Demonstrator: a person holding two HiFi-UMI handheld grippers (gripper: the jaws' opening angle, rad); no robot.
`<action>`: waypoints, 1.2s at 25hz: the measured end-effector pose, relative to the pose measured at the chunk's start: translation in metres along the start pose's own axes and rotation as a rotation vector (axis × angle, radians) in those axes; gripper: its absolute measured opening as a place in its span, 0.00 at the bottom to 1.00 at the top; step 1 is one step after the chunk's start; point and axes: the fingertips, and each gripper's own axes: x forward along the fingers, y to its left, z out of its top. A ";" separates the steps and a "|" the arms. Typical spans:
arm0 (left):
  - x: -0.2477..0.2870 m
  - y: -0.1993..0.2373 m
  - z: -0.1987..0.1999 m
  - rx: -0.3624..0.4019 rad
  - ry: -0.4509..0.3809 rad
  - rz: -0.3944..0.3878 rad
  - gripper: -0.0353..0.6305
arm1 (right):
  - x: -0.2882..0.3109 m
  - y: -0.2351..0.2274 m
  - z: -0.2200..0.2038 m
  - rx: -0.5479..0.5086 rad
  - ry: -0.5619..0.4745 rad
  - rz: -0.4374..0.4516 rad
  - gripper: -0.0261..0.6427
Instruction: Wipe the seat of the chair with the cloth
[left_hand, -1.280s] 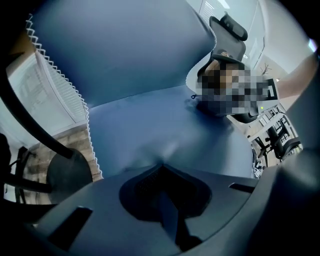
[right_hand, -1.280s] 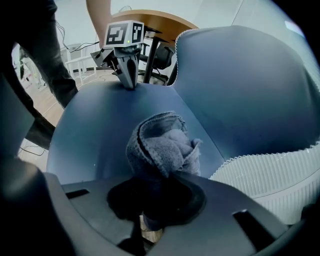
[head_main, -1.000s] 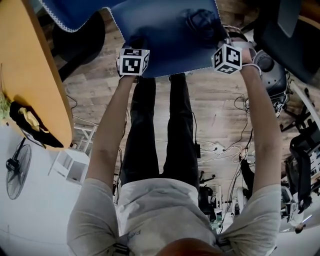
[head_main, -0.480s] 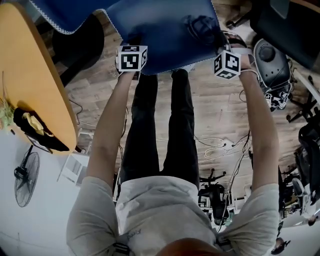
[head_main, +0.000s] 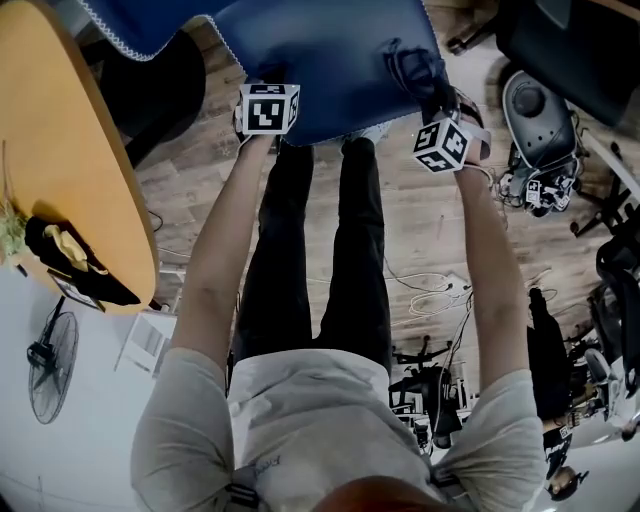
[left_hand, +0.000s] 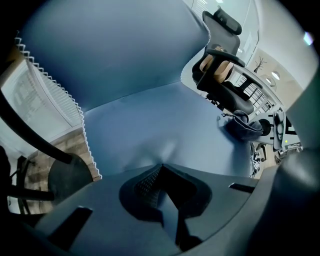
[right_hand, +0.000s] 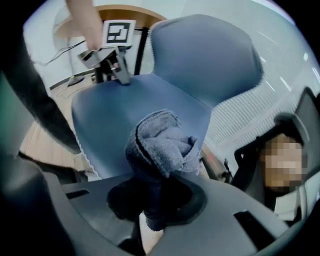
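Observation:
The blue chair seat (head_main: 330, 60) fills the top of the head view, and its backrest (right_hand: 205, 55) rises behind it. My left gripper (head_main: 263, 84) is at the seat's front edge, jaws shut and pinching that edge (left_hand: 162, 167). At the seat's front right, my right gripper (head_main: 436, 100) is shut on a bunched grey-blue cloth (right_hand: 162, 142). The cloth (head_main: 410, 62) rests on the seat surface. From the left gripper view, the cloth (left_hand: 242, 127) lies at the seat's far right. The right gripper's fingertips are hidden by the cloth.
An orange round table (head_main: 60, 150) stands close on the left. A black office chair (head_main: 570, 50) and floor gear sit to the right. Cables (head_main: 430, 295) lie on the wooden floor. The person's legs (head_main: 320, 230) stand just before the seat's front edge.
The right gripper has tilted and drawn the cloth a little nearer the seat's front edge. The left gripper stays at the front edge.

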 end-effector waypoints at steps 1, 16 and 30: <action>0.000 0.000 0.000 -0.001 -0.006 -0.004 0.09 | -0.001 -0.001 0.000 0.119 0.018 -0.028 0.12; -0.003 -0.005 0.000 -0.025 -0.004 -0.162 0.09 | -0.020 0.044 0.002 0.864 0.128 -0.137 0.12; -0.008 -0.008 -0.001 -0.010 0.010 -0.365 0.09 | -0.025 0.055 0.005 1.713 0.246 -0.502 0.12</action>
